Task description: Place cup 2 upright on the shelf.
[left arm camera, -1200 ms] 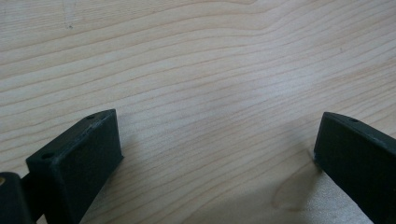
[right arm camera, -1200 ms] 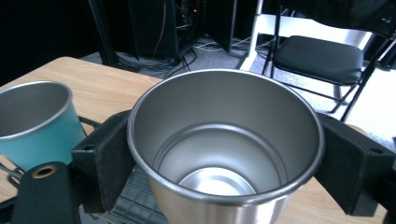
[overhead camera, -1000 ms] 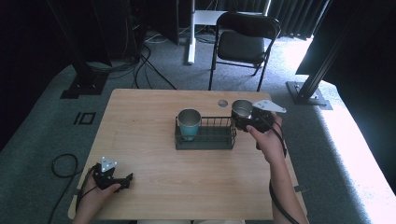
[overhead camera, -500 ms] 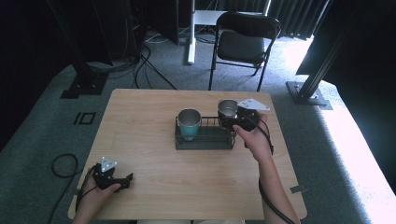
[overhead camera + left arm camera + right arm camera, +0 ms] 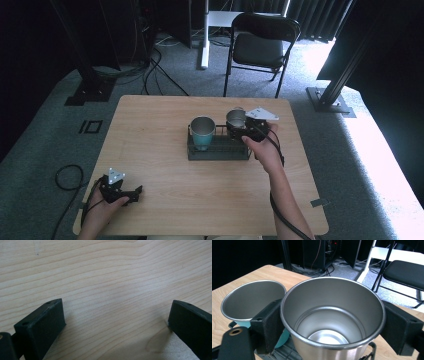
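- The wooden table (image 5: 165,145) takes up most of the high view, with plenty of bare wood on its left half and along the near edge.
- A black wire rack (image 5: 218,149) sits a bit right of the table's middle, well in from every edge.
- A teal cup (image 5: 202,132) stands upright in the left end of the rack, open side up. In the right gripper view it's just beside the steel one; can't tell if they touch.
- The steel cup (image 5: 332,317) is upright at the right end of the rack, over the wire. Whether it's resting on the wire is hard to say.
- The right gripper (image 5: 332,325) is clamped on that steel cup, one black jaw on each side of the wall, pressed right against it.
- The left gripper (image 5: 117,322) sits near the table's front-left corner, jaws spread wide with nothing but bare wood between them, well away from the rack.
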A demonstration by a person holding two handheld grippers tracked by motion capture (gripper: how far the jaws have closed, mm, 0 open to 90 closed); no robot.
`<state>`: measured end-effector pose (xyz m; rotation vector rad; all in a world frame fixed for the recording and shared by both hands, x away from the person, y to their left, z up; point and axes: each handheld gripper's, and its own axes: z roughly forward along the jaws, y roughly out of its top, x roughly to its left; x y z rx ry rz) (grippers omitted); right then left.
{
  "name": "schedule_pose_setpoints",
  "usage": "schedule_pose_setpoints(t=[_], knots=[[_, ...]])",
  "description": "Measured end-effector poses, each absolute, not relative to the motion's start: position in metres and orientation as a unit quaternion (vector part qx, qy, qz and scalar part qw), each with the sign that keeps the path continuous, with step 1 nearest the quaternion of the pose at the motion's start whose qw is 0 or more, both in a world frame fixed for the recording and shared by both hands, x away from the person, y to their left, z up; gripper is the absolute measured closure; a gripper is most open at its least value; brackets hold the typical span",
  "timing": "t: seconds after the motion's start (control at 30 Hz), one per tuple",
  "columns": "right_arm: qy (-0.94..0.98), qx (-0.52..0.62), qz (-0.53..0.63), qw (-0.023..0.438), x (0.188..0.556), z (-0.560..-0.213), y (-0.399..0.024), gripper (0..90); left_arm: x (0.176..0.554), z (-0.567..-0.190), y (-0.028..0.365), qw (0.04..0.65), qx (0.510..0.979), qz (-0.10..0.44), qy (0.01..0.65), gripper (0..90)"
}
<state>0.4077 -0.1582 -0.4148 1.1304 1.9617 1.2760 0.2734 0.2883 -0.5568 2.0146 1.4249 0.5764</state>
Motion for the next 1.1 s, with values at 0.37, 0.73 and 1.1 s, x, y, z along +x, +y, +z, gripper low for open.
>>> schedule_pose_setpoints(t=[0.37, 0.73, 1.1], knots=[[0.733, 0.423, 0.464, 0.261, 0.413, -0.434, -0.154, 13.9, 0.273, -0.557, 0.288, 0.299, 0.759, 0.217, 0.537, 1.5], [0.74, 0.431, 0.451, 0.251, 0.418, -0.454, -0.152, 13.9, 0.273, -0.557, 0.288, 0.3, 0.759, 0.217, 0.536, 1.5], [0.743, 0.437, 0.443, 0.246, 0.418, -0.467, -0.151, 13.9, 0.273, -0.557, 0.288, 0.299, 0.759, 0.217, 0.537, 1.5]])
